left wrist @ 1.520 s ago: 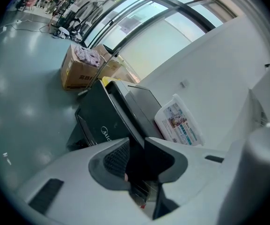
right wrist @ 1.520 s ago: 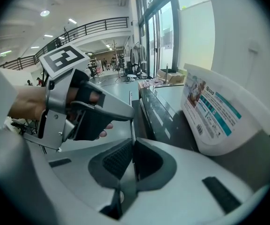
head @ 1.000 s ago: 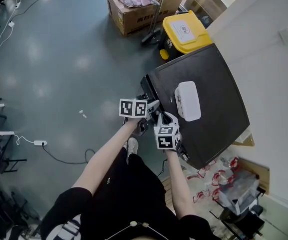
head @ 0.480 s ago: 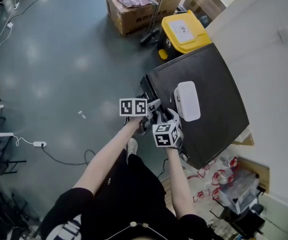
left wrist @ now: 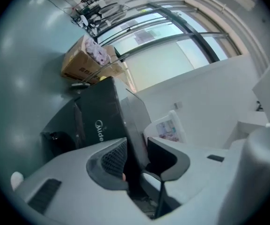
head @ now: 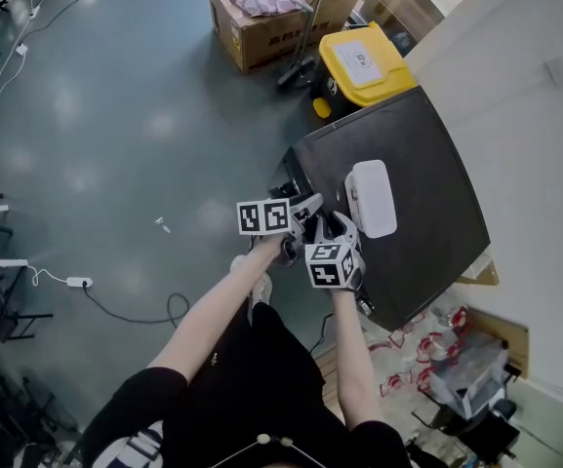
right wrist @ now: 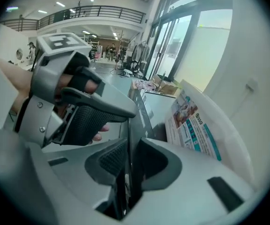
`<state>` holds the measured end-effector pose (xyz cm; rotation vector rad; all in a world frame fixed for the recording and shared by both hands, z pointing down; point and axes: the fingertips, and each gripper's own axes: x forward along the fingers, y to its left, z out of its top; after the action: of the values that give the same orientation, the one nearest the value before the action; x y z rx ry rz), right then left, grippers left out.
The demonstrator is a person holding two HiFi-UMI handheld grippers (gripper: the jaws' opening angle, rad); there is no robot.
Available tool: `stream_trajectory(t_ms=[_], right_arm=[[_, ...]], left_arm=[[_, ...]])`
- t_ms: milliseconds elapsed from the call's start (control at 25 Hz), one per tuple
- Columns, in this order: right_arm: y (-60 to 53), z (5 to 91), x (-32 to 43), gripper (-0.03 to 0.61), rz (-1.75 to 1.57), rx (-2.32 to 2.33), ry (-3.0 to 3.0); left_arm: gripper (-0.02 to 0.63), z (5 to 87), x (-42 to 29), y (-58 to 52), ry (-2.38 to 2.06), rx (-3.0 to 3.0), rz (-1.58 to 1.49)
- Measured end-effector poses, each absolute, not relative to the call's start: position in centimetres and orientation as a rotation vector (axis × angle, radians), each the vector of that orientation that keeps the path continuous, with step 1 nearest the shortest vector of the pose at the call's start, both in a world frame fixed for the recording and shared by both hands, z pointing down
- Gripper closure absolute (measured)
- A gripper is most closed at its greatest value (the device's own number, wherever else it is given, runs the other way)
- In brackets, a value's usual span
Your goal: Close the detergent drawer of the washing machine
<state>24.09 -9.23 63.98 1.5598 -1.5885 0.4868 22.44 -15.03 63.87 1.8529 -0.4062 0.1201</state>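
The dark washing machine (head: 413, 178) stands at the right of the head view. Its detergent drawer (head: 289, 177) juts out of the front at the far corner, and in the left gripper view the drawer (left wrist: 60, 136) is the dark block left of the logo panel. My left gripper (head: 305, 206) and right gripper (head: 336, 226) sit side by side on the machine's front top edge. The left gripper (left wrist: 135, 156) is opening astride that edge. The right gripper (right wrist: 131, 161) is closing with the thin edge between its pads, and I cannot see them pressing on it.
A white detergent tub (head: 371, 198) lies on the machine's top, just past the grippers. A yellow-lidded bin (head: 362, 61) and a cardboard box (head: 261, 13) stand beyond the machine. A white wall (head: 525, 96) is behind it. Cables (head: 115, 305) lie on the grey floor.
The right gripper's marker cube has rolled a little. Both grippers stay at the machine's front edge, close together.
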Motion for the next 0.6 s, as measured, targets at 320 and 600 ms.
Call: stream_trajectory(t_ms=[320,600], right_arm=[[-9.7,54.6,22.2,0.572,0.384,1.872,-1.870],[-9.2,43.9,17.9,0.574,0.220,1.997,-2.193]], left_arm=[[0.577,53.8,19.5,-14.5,-0.355,2.394,0.014],[0.586,43.4,13.8,-12.1,-0.514,2.875,0.033]])
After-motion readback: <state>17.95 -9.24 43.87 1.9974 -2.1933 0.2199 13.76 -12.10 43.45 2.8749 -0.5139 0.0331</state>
